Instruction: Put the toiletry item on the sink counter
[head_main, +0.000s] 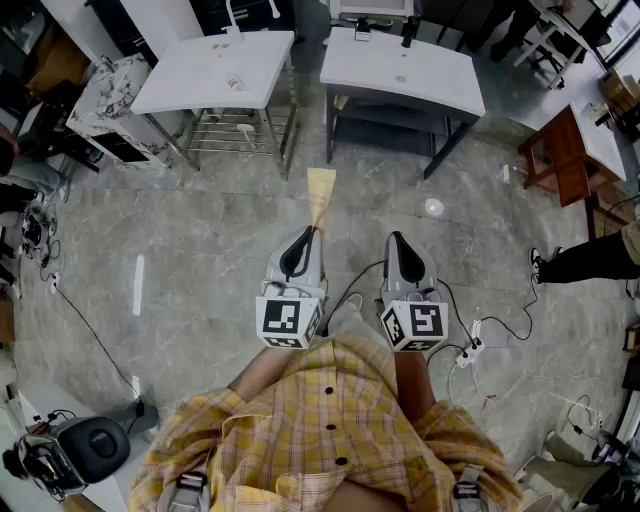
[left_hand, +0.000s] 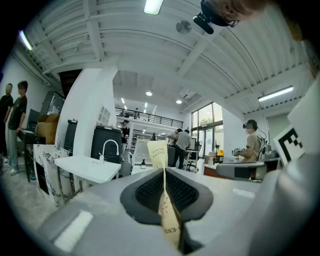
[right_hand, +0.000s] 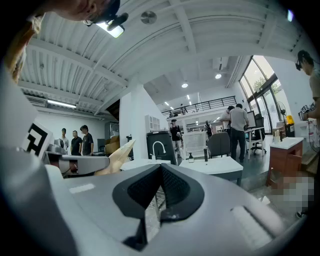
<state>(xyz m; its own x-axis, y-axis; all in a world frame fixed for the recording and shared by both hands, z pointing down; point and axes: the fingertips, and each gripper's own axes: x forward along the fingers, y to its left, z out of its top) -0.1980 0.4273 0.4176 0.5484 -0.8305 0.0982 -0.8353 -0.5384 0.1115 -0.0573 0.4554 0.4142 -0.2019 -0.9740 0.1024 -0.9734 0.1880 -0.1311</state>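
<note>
Where the person's yellow plaid shirt (head_main: 330, 420) fills the bottom of the head view, the two grippers are held side by side just beyond it, each with its marker cube toward the body, above a grey stone floor (head_main: 200, 240). The left gripper (head_main: 308, 238) is clenched on a toothbrush packet (head_main: 321, 195), a flat cream paper sleeve. In the left gripper view the packet (left_hand: 165, 200) stands on edge between the closed jaws, pinched along its lower part, while its upper end, printed "TOOTH BRUSH", sticks out past the tips and points ahead. The right gripper (head_main: 398, 240) is just beside the left one and apart from the packet. In the right gripper view its jaws (right_hand: 160, 167) meet at the tips with nothing between them, and the packet's end (right_hand: 117, 157) shows off to the left. White cables (head_main: 470, 350) trail over the floor near the right gripper. Farther ahead, well apart from the packet, stand two white sink counters: the left sink counter (head_main: 215, 70), with a curved white faucet (left_hand: 110, 147) at its back, and the right sink counter (head_main: 400, 68) beside it. A red-brown wooden table (head_main: 560, 150) stands off to the right, and several people stand in the background of both gripper views.
</note>
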